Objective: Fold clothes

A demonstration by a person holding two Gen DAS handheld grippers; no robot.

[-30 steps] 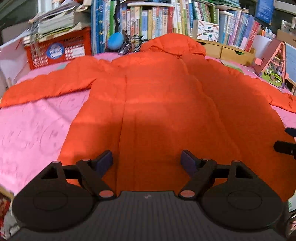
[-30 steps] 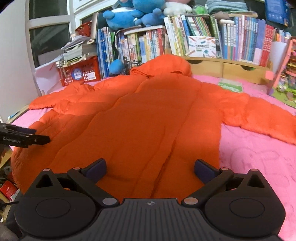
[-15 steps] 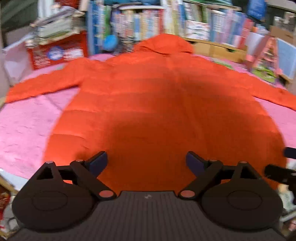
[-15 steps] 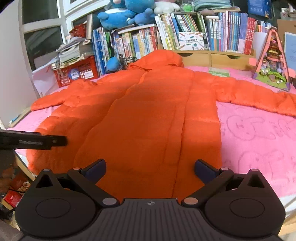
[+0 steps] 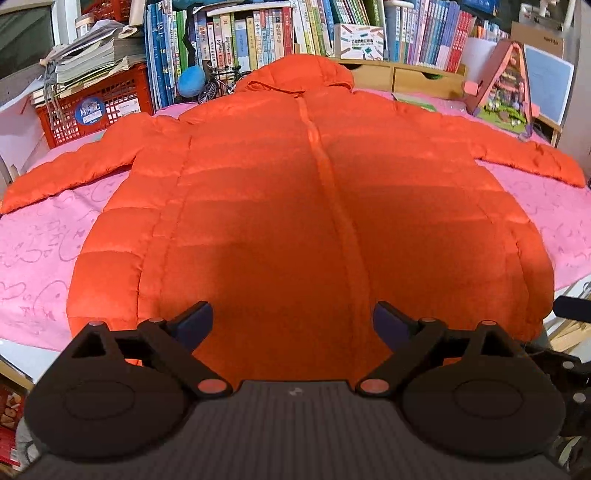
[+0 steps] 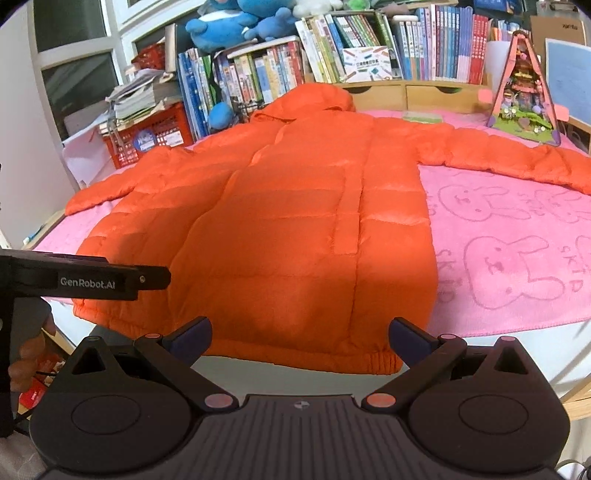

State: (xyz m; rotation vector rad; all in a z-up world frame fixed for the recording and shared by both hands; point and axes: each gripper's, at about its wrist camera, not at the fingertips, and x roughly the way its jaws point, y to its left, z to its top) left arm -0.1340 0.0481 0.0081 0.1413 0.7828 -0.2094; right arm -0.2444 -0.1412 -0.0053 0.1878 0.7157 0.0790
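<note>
Orange puffer jacket lies spread flat, sleeves out, on the pink blanket just ahead of both fingers, ready for folding; left gripper and right gripper stand wide, holding nothing.

readable text in the scene

the side of the left gripper, seen from the right wrist view, carries white lettering reading "genrobot.ai". the pink towel shows embossed letters "skip" beside its rabbit outlines. a cardboard box at the top right has small dark print, too small to read. book spines and the red crate's round blue sticker are illegible.
</note>
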